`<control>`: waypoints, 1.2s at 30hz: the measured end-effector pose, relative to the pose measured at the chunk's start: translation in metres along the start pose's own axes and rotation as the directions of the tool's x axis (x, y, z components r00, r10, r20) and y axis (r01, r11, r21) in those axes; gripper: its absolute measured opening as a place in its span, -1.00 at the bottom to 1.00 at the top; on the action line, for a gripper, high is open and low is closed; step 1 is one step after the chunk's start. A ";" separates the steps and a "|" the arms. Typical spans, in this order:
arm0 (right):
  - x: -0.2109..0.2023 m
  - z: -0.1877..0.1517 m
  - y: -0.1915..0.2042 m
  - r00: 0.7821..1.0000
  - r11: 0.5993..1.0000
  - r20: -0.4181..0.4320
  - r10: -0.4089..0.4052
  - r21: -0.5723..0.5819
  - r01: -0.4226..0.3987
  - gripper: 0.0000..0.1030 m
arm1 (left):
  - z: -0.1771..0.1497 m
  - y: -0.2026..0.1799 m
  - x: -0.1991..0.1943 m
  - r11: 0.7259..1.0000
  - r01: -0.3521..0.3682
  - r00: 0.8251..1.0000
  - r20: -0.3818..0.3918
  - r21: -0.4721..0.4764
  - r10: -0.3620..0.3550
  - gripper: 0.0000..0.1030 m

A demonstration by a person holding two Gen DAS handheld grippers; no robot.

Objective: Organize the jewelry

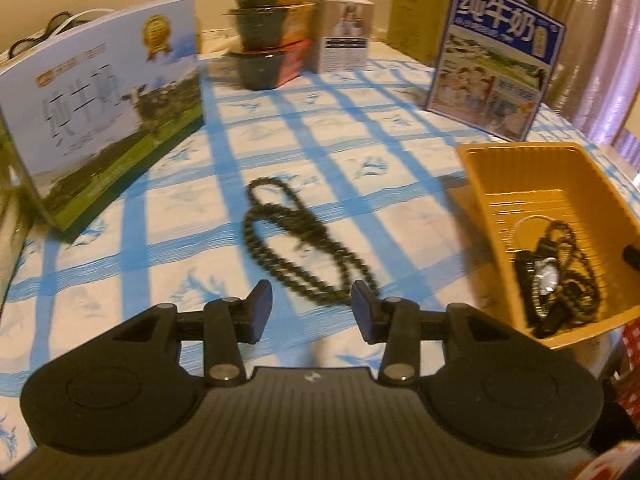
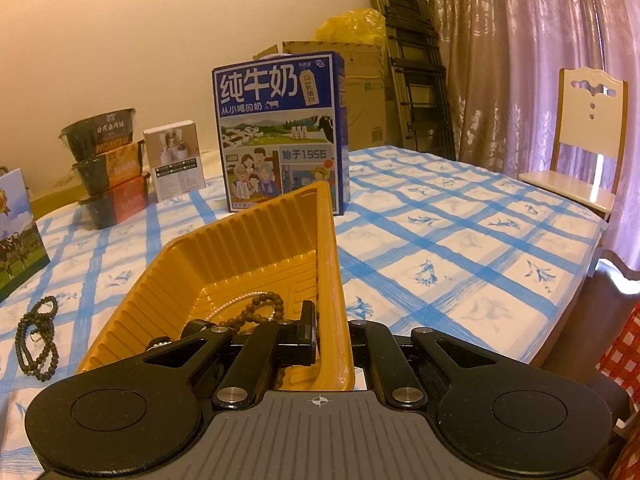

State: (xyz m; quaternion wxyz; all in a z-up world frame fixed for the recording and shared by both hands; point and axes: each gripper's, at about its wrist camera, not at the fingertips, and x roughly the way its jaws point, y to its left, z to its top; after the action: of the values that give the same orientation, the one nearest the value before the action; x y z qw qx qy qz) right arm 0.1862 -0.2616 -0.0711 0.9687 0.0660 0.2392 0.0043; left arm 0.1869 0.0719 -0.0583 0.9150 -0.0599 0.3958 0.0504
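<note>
**Bead necklace on cloth, tray pinched at its wall**

Left gripper (image 1: 312,306): fingers spread wide, holding nothing, poised just short of the dark bead necklace (image 1: 296,240), which lies looped on the blue-checked tablecloth (image 1: 320,128). Yellow plastic tray (image 1: 520,176) at 3 o'clock from the necklace, apart from it. Inside: a wristwatch (image 1: 546,280), a beaded bracelet (image 2: 260,308), a pearl strand (image 2: 236,300). Right gripper (image 2: 332,340): fingers closed onto the tray's near right wall, one inside, one outside. Blue milk carton (image 2: 280,132) stands at 12 o'clock beyond the tray.
</note>
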 end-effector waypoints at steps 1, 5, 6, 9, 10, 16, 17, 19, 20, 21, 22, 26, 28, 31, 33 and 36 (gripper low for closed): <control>0.000 0.000 0.000 1.000 1.000 0.000 0.000 0.000 0.000 -0.90 | -0.001 0.004 0.000 1.000 -0.012 1.000 0.001 -0.003 0.012 -0.21; 0.000 0.000 0.001 1.000 1.000 0.000 -0.001 -0.001 0.001 -0.90 | -0.006 0.014 0.004 0.999 -0.046 0.999 -0.004 -0.018 0.046 -0.20; 0.000 0.000 0.000 1.000 1.000 0.000 0.000 0.000 0.000 -0.90 | -0.006 0.017 0.005 0.998 -0.053 0.999 -0.006 -0.023 0.053 -0.20; 0.000 0.000 -0.001 1.000 1.000 0.000 0.000 0.000 0.000 -0.90 | -0.007 0.022 0.010 0.997 -0.072 0.997 -0.012 -0.034 0.072 -0.11; 0.000 0.000 -0.001 1.000 1.000 0.000 0.000 -0.001 0.000 -0.90 | -0.007 0.024 0.012 0.996 -0.074 0.997 -0.009 -0.039 0.074 -0.06; 0.000 -0.001 -0.003 1.000 1.000 -0.004 -0.002 -0.001 0.002 -0.90 | 0.000 0.027 0.027 0.995 -0.069 0.998 0.005 -0.070 0.069 0.10; 0.000 -0.001 -0.004 1.000 1.000 -0.005 -0.002 -0.002 0.002 -0.90 | 0.001 0.027 0.030 0.995 -0.061 0.998 0.007 -0.075 0.062 0.15; 0.000 -0.001 -0.005 1.000 1.000 -0.006 -0.003 -0.002 0.003 -0.90 | 0.005 0.026 0.037 0.995 -0.054 0.998 0.006 -0.085 0.055 0.21; 0.000 -0.001 -0.005 1.000 1.000 -0.005 -0.002 -0.003 0.002 -0.90 | 0.008 0.024 0.041 0.995 -0.044 0.999 0.006 -0.088 0.045 0.21; 0.000 -0.001 -0.005 1.000 1.000 -0.005 -0.002 -0.004 0.002 -0.90 | 0.010 0.024 0.045 0.995 -0.036 0.999 0.005 -0.090 0.036 0.21; 0.000 -0.001 -0.005 1.000 1.000 -0.005 -0.002 -0.004 0.002 -0.90 | 0.013 0.022 0.049 0.995 -0.027 1.000 0.006 -0.092 0.028 0.22; 0.000 -0.001 -0.005 1.000 1.000 -0.005 -0.003 -0.004 0.003 -0.90 | 0.024 0.012 0.064 0.997 -0.018 1.000 0.004 -0.077 0.018 0.28; 0.000 -0.001 -0.006 1.000 1.000 -0.007 -0.003 -0.003 0.003 -0.90 | 0.029 0.008 0.072 0.996 -0.019 1.000 -0.004 -0.082 0.019 0.28; 0.000 -0.001 -0.004 1.000 1.000 -0.006 -0.003 -0.003 0.003 -0.90 | 0.037 0.005 0.086 0.994 -0.034 0.999 -0.018 -0.100 0.033 0.29; 0.000 -0.002 -0.006 1.000 1.000 -0.007 -0.004 -0.004 0.004 -0.90 | 0.041 0.003 0.094 0.993 -0.053 0.998 -0.021 -0.108 0.051 0.29; 0.000 -0.002 -0.006 1.000 1.000 -0.008 -0.004 -0.003 0.004 -0.90 | 0.044 0.000 0.107 0.989 -0.087 0.996 -0.040 -0.115 0.083 0.29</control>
State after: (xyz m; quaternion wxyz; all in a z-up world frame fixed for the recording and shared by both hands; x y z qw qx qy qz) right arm 0.1850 -0.2672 -0.0740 0.9679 0.0639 0.2430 0.0032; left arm 0.2913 0.0837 -0.1061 0.8998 -0.0973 0.4103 0.1115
